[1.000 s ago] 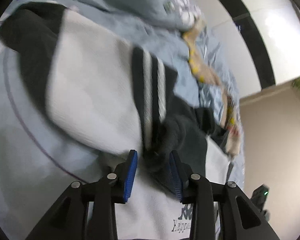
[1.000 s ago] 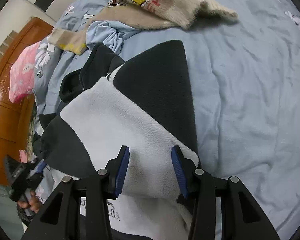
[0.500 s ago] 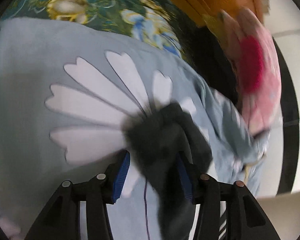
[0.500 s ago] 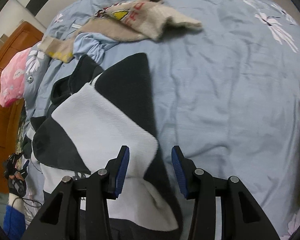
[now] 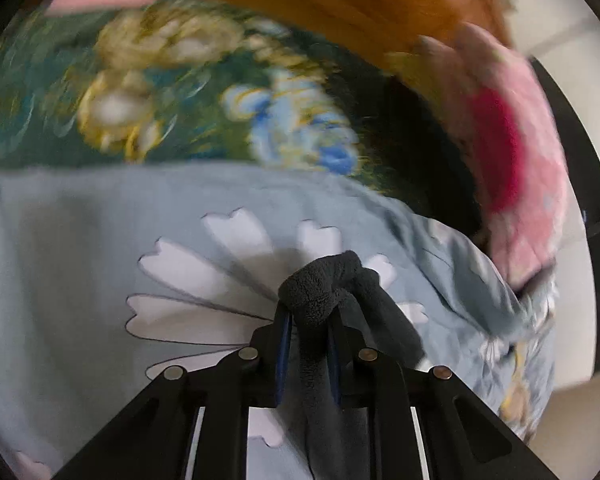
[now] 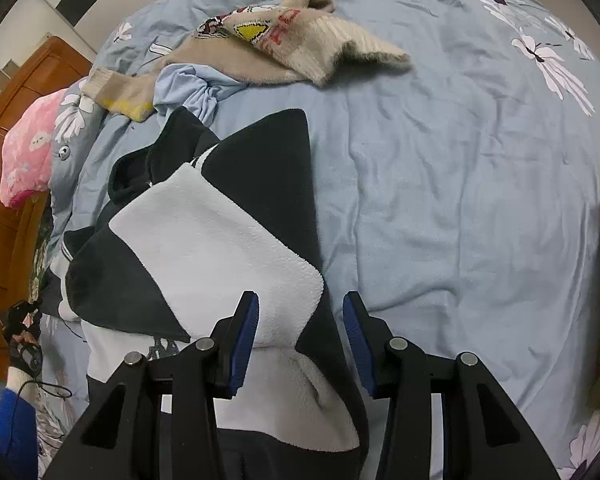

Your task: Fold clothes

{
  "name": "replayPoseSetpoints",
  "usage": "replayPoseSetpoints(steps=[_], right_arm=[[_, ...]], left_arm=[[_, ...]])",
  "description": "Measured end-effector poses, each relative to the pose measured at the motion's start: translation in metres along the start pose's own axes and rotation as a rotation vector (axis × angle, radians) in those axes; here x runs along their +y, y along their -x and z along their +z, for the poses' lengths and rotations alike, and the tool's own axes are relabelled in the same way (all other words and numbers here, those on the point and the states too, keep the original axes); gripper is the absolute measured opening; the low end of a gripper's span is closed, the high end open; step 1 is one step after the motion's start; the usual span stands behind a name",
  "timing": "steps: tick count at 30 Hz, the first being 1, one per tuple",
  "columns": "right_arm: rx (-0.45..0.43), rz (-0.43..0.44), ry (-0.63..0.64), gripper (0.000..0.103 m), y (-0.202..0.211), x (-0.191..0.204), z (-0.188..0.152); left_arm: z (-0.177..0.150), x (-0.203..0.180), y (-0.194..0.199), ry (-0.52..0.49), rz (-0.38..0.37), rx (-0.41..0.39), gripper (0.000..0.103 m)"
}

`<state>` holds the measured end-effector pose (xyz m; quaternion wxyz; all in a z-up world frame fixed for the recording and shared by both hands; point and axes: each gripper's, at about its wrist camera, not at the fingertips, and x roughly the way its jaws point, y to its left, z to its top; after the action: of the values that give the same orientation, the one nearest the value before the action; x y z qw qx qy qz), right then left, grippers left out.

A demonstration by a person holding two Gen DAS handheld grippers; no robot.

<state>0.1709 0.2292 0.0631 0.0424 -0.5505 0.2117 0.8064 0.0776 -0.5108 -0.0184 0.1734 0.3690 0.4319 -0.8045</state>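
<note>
The bed [image 6: 440, 184], under its blue flowered cover, is filling most of the right wrist view and is serving as the folding surface. The black-and-white fleece top [image 6: 204, 240] is lying across the lower left of that view, spread partly flat, probably so its panels can be squared up. A beige knit sweater [image 6: 296, 40] is waiting crumpled at the upper centre, beside a pink pillow [image 6: 28, 160] at the left edge.

The right gripper [image 6: 300, 340] is hovering over the fleece hem at the bottom centre, its jaws standing apart around the cloth without pinching it.

In the left wrist view the left gripper [image 5: 306, 356] is closing its jaws on a dark fleece cuff [image 5: 320, 288] at lower centre, seemingly to draw the sleeve out straight over the bed.
</note>
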Motion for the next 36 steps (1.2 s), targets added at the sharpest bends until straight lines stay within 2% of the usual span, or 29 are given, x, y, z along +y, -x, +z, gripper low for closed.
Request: replayPoseSetpoints(steps=[3,6,10,13,17,19,23,26,28,31,34,36], right_arm=[[-0.009,0.024,-0.021,0.045,0.005,-0.002,-0.004],[-0.023,0.044,-0.026,0.045,0.013,-0.002,-0.009],[-0.046,0.065,-0.018,0.045,0.026,-0.005,-0.016],[-0.056,0.093,-0.043,0.045,0.031,-0.012,-0.022],[-0.07,0.13,-0.069,0.045,0.036,-0.02,-0.03],[-0.076,0.14,-0.083,0.045,0.039,-0.027,-0.033],[-0.083,0.146,-0.128,0.045,0.04,-0.049,-0.041],[-0.072,0.145,-0.179,0.045,0.033,-0.07,-0.048],[-0.068,0.147,-0.204,0.045,0.029,-0.081,-0.053],[-0.062,0.152,-0.228,0.045,0.024,-0.093,-0.056],[-0.057,0.153,-0.242,0.045,0.02,-0.1,-0.057],[-0.054,0.154,-0.251,0.045,0.017,-0.104,-0.057]], left_arm=[[-0.01,-0.041,0.03,-0.116,-0.067,-0.05,0.017],[-0.032,-0.09,0.074,-0.274,-0.152,-0.113,0.017],[-0.089,-0.164,0.143,-0.499,-0.353,-0.176,0.017],[-0.148,-0.218,0.171,-0.636,-0.493,-0.146,0.017],[-0.225,-0.273,0.161,-0.769,-0.564,-0.017,0.017],[-0.272,-0.296,0.146,-0.832,-0.573,0.069,0.017],[-0.351,-0.319,0.12,-0.914,-0.593,0.229,0.017],[-0.415,-0.332,0.101,-1.016,-0.553,0.326,0.017],[-0.447,-0.333,0.086,-1.049,-0.512,0.398,0.017],[-0.486,-0.329,0.058,-1.082,-0.433,0.485,0.017],[-0.503,-0.32,0.046,-1.083,-0.409,0.537,0.018],[-0.508,-0.317,0.043,-1.086,-0.412,0.578,0.023]])
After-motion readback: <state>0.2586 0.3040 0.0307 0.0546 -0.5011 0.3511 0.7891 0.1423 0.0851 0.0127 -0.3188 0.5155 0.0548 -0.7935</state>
